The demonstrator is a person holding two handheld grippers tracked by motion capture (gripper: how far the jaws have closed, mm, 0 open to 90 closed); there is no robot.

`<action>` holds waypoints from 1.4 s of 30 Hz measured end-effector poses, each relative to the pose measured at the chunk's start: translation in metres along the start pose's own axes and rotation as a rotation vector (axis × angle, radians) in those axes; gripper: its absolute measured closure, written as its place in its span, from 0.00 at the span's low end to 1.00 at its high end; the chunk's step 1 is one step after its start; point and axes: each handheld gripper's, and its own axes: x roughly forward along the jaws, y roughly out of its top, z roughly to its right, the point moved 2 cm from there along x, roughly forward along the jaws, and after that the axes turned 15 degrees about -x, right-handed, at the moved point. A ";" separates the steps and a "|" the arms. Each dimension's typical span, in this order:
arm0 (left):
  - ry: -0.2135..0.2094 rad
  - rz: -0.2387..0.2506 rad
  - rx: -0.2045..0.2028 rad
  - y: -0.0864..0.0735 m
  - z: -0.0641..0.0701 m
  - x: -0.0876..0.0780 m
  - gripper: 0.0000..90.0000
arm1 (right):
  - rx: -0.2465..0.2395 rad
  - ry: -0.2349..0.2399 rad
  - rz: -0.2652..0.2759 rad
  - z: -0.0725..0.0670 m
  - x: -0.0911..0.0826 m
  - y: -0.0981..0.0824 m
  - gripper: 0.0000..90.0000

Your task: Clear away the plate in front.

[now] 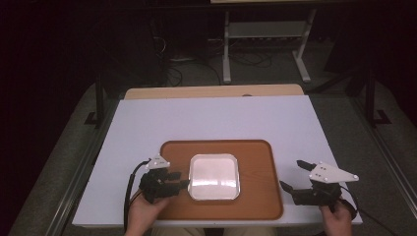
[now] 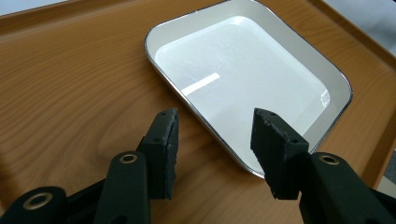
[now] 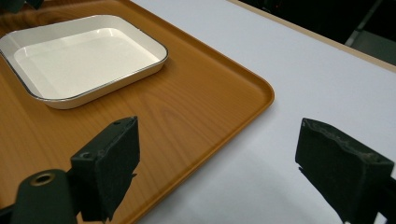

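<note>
Dish position: one white enamel dish (image 1: 214, 177) sits on the brown tray (image 1: 255, 206), slightly toward the tray's near edge and about midway between its left and right edges; the tray lies on the near half of the white surface (image 1: 221, 118).
Dish vs left hand-held gripper: the left hand-held gripper (image 1: 183, 180) is just off the dish's left rim, over the tray's left part. In the left gripper view (image 2: 215, 140) the near rim of the dish (image 2: 243, 79) passes between the two jaws, one jaw over bare tray wood (image 2: 70, 84), the other over the dish floor.
Left hand-held gripper state: jaws partly apart, pads not pressing on the rim, nothing held.
Dish vs right hand-held gripper: the right hand-held gripper (image 1: 293, 174) is well apart from the dish, beyond the tray's right edge, above the surface near its near right corner.
Right hand-held gripper state: jaws wide apart (image 3: 217, 154), nothing between them; one jaw over the tray's corner (image 3: 205, 98), the other over the white surface (image 3: 303, 70).
Dish orientation: lying flat, open side up, empty; nearly square with rounded corners, so no clear long axis; sides parallel to the tray edges.
Counts: one dish, one tray, two hand-held grippers.
</note>
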 end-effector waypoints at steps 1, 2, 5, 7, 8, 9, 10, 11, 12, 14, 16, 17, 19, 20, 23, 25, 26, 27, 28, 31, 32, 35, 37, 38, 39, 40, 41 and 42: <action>0.001 -0.005 0.001 0.000 0.000 0.001 0.57 | 0.000 -0.001 -0.001 0.000 0.000 0.000 0.14; 0.002 -0.005 0.000 0.000 0.000 0.001 0.56 | 0.001 -0.002 -0.001 0.000 0.000 0.000 0.14; 0.003 -0.004 0.005 0.000 0.000 0.000 0.56 | 0.002 -0.001 -0.001 0.001 0.000 0.000 0.14; 0.005 0.003 0.001 0.000 0.000 -0.001 0.56 | 0.001 -0.002 -0.002 0.000 0.000 0.000 0.14; 0.006 0.005 0.000 0.000 0.000 -0.001 0.56 | 0.001 0.001 -0.002 0.000 0.000 0.000 0.14; 0.008 0.009 0.001 0.000 0.000 -0.002 0.57 | -0.002 0.002 -0.003 0.000 0.000 0.000 0.14; 0.006 0.013 0.000 0.000 0.000 -0.002 0.57 | -0.004 0.002 -0.004 0.000 0.001 0.000 0.14; 0.008 0.014 -0.001 0.001 -0.001 -0.003 0.57 | -0.006 0.000 -0.003 0.000 0.001 0.000 0.14; 0.008 0.018 -0.003 0.001 -0.001 -0.004 0.57 | -0.006 0.001 -0.003 0.000 0.001 0.000 0.14; 0.011 0.025 -0.009 0.002 -0.004 -0.005 0.57 | -0.005 0.001 -0.003 0.000 0.000 0.000 0.14; 0.016 0.037 -0.012 0.003 -0.007 -0.008 0.57 | -0.001 0.001 -0.002 0.000 0.000 0.000 0.14; 0.016 0.047 -0.014 0.004 -0.008 -0.011 0.57 | 0.000 0.002 -0.002 0.000 0.000 0.000 0.14; 0.017 0.067 -0.017 0.006 -0.011 -0.015 0.57 | -0.003 0.002 -0.003 0.000 0.000 0.000 0.14; 0.019 0.077 -0.017 0.006 -0.013 -0.017 0.57 | -0.004 0.002 -0.002 0.000 0.001 0.000 0.14; 0.023 0.105 -0.020 0.008 -0.017 -0.024 0.57 | -0.004 0.002 -0.003 0.000 0.000 0.000 0.14; 0.026 0.119 -0.022 0.009 -0.020 -0.027 0.56 | -0.002 0.002 -0.003 0.000 0.000 0.000 0.14; 0.029 0.123 -0.021 0.009 -0.021 -0.028 0.56 | -0.002 0.002 -0.003 0.000 0.000 0.000 0.14; 0.030 0.128 -0.020 0.010 -0.023 -0.030 0.56 | -0.001 0.002 -0.003 0.000 0.000 0.000 0.14; 0.033 0.138 -0.022 0.010 -0.024 -0.032 0.56 | -0.002 0.002 -0.003 0.000 0.000 0.000 0.14; 0.036 0.155 -0.020 0.011 -0.027 -0.036 0.55 | -0.003 0.002 -0.003 0.000 0.000 0.000 0.14; 0.034 0.162 -0.020 0.011 -0.028 -0.037 0.55 | -0.002 0.002 -0.003 0.000 0.000 0.000 0.14; 0.038 0.173 -0.021 0.012 -0.030 -0.040 0.54 | -0.001 0.002 -0.002 0.000 0.000 0.000 0.14; 0.040 0.179 -0.018 0.012 -0.033 -0.042 0.53 | -0.001 0.002 -0.002 0.000 0.000 0.000 0.14; 0.042 0.184 -0.021 0.013 -0.034 -0.043 0.52 | -0.001 0.001 -0.002 0.000 0.000 0.000 0.14; 0.040 0.188 -0.020 0.013 -0.035 -0.044 0.52 | -0.001 0.001 -0.002 0.000 0.000 0.000 0.14; 0.040 0.193 -0.021 0.013 -0.036 -0.045 0.52 | -0.001 0.001 -0.002 0.000 0.000 0.000 0.14; 0.043 0.197 -0.018 0.013 -0.037 -0.046 0.52 | -0.001 0.002 -0.002 0.000 0.000 0.000 0.14; 0.041 0.200 -0.019 0.013 -0.038 -0.047 0.51 | -0.001 0.002 -0.002 0.000 0.000 0.000 0.14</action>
